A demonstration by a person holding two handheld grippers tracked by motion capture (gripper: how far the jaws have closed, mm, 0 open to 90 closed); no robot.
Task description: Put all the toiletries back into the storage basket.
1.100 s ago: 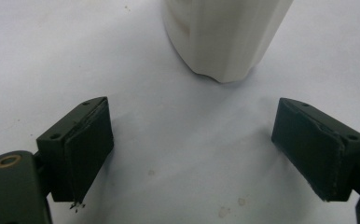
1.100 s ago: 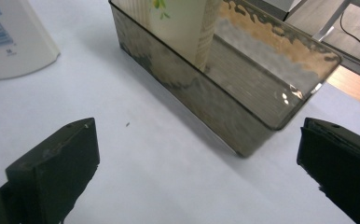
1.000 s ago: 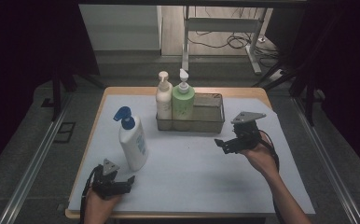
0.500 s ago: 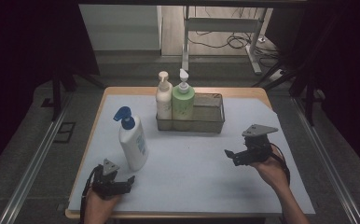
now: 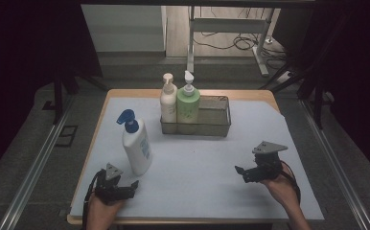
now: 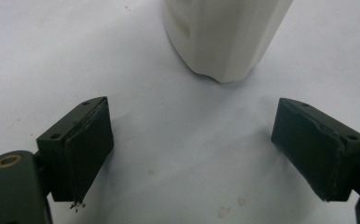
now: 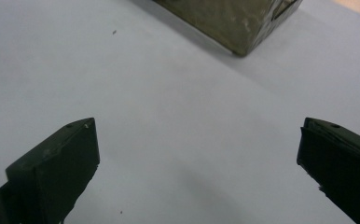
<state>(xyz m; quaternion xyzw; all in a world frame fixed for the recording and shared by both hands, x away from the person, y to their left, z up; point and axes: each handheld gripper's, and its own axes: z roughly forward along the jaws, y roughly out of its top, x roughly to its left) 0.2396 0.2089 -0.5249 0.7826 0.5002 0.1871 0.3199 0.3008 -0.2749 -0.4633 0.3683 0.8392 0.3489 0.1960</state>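
Note:
A white bottle with a blue pump (image 5: 136,143) stands on the white mat at the left. A metal mesh basket (image 5: 216,125) at the back holds a cream pump bottle (image 5: 168,103) and a green pump bottle (image 5: 188,105) in its left half. My left gripper (image 5: 131,186) rests near the front edge, just in front of the white bottle (image 6: 225,37), open and holding nothing. My right gripper (image 5: 239,173) is low over the mat at the front right, open and holding nothing. The basket's corner (image 7: 236,23) lies ahead of it.
The white mat (image 5: 207,167) covers a wooden table (image 5: 125,93) whose edges drop off on all sides. Metal rails run along both sides. A desk frame and cables stand on the floor beyond the table.
My right gripper has drawn back from beside the basket toward the front right of the mat and come lower. The left gripper and the bottles have stayed put.

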